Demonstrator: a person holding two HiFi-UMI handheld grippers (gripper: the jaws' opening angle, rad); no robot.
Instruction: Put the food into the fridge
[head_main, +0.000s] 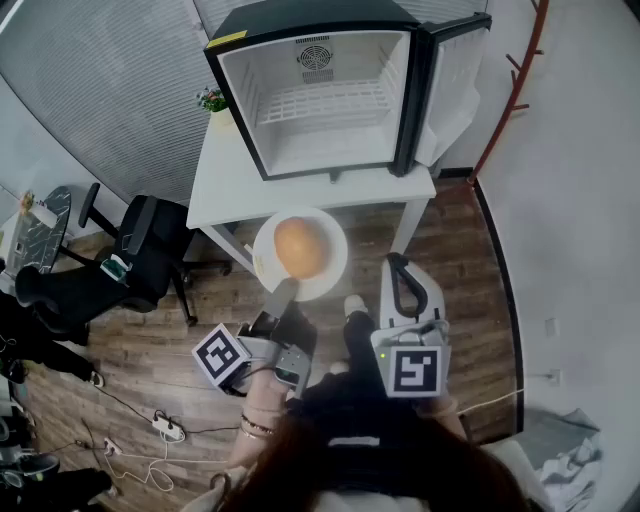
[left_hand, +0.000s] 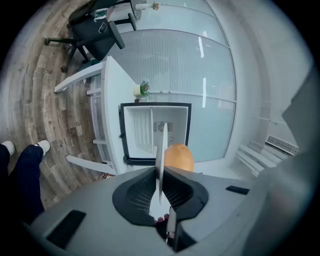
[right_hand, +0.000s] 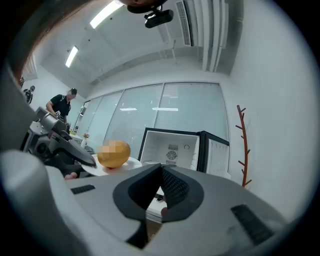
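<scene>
- nearby: left gripper (head_main: 283, 293) pinching the rim of a white plate (head_main: 332, 272), held edge-on between its jaws; right gripper (head_main: 398, 264) pressed together, empty.
- on the plate: round orange-brown food (head_main: 299, 246), loose; a tilt of the one-edge grip could roll it off.
- beyond: open fridge (head_main: 240, 95) on table (head_main: 215, 190); the plate may clip its frame.

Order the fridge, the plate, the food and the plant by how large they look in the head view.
Largest first: fridge, plate, food, plant. The plate and food are nearer the camera, which enlarges them.
</scene>
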